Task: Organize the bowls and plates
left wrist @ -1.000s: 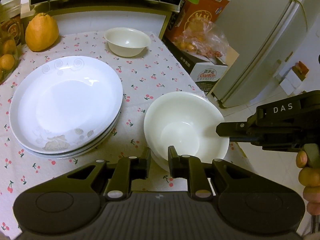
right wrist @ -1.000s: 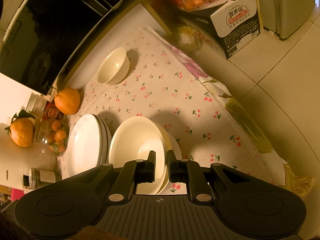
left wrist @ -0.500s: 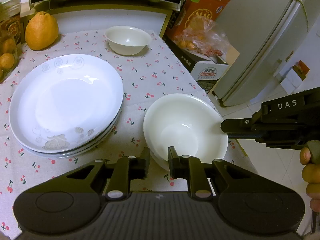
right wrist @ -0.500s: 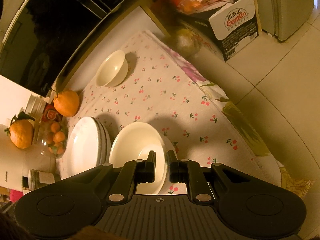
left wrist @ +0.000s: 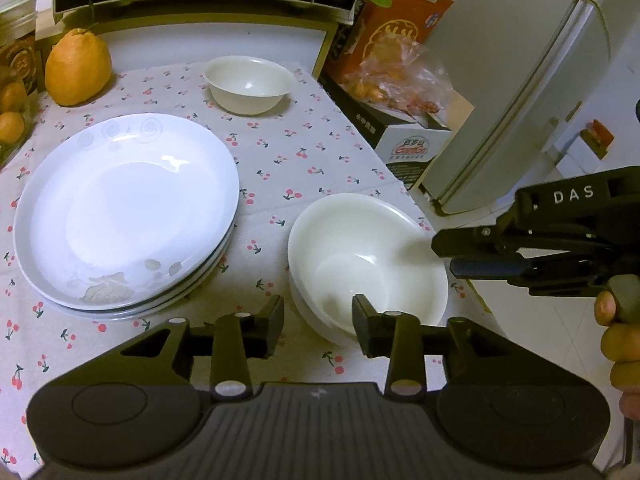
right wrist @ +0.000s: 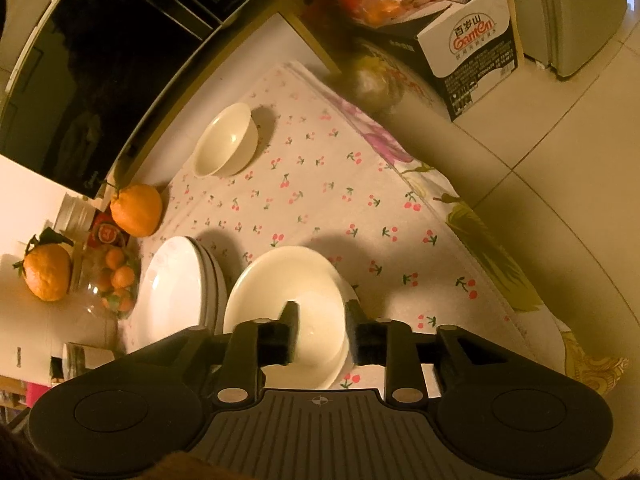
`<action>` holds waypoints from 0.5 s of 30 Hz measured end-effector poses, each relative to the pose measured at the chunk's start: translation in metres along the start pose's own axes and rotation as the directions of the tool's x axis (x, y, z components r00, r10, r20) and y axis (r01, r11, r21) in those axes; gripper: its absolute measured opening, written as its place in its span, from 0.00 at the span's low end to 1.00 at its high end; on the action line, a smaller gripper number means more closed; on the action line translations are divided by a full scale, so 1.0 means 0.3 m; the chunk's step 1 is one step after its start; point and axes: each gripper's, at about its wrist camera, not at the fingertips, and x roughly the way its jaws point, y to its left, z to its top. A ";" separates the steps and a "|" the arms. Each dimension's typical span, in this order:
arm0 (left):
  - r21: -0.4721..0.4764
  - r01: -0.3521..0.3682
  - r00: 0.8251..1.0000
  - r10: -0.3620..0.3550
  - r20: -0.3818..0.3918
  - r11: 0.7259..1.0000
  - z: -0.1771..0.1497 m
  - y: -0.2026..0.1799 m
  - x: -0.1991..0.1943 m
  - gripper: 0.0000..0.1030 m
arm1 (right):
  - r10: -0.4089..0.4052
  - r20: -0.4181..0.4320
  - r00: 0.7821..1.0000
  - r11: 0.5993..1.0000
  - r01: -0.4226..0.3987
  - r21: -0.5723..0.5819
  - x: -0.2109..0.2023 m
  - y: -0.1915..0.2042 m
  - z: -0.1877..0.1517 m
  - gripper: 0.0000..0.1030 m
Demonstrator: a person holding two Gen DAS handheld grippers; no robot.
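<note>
You are holding your left gripper (left wrist: 318,320) with its fingers spread and empty, hovering just short of the near rim of the stacked pair of wide white ceramic bowls (left wrist: 366,264), which are sitting at the right edge of the cherry-print tablecloth (left wrist: 276,160). Your right gripper (right wrist: 322,330) is also spread wide, one finger inside the top bowl and one outside its wall, pinching nothing yet.

The risk is in that edge: the bowl stack is resting so close to the right edge that a sideways nudge while closing could slide it off toward the tiled floor (right wrist: 560,160). Glazed rims are slippery, so a shallow bite may let the top bowl tilt or drag the lower one along.

Open room lies toward the middle of the cloth, between the stack of white patterned plates (left wrist: 128,216) at the left edge and the small cream bowl (left wrist: 250,84) near the far edge. The orange citrus fruit (left wrist: 78,66) at the far left corner is well apart.
</note>
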 end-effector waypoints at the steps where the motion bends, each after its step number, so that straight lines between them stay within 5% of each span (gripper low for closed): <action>1: 0.001 0.001 1.000 -0.001 0.001 1.000 0.000 -0.001 -0.002 0.40 | 0.002 0.001 1.000 1.000 -0.002 0.001 0.000 0.000 0.002 0.38; 4: 0.004 0.009 1.000 -0.009 0.005 1.000 0.001 -0.003 -0.006 0.50 | 0.016 0.007 1.000 1.000 -0.016 0.008 -0.006 -0.001 0.005 0.53; 15: 0.020 -0.010 0.999 0.009 0.049 1.000 0.019 -0.009 -0.035 0.88 | 0.046 0.030 0.998 0.999 -0.046 0.011 -0.026 0.002 0.032 0.79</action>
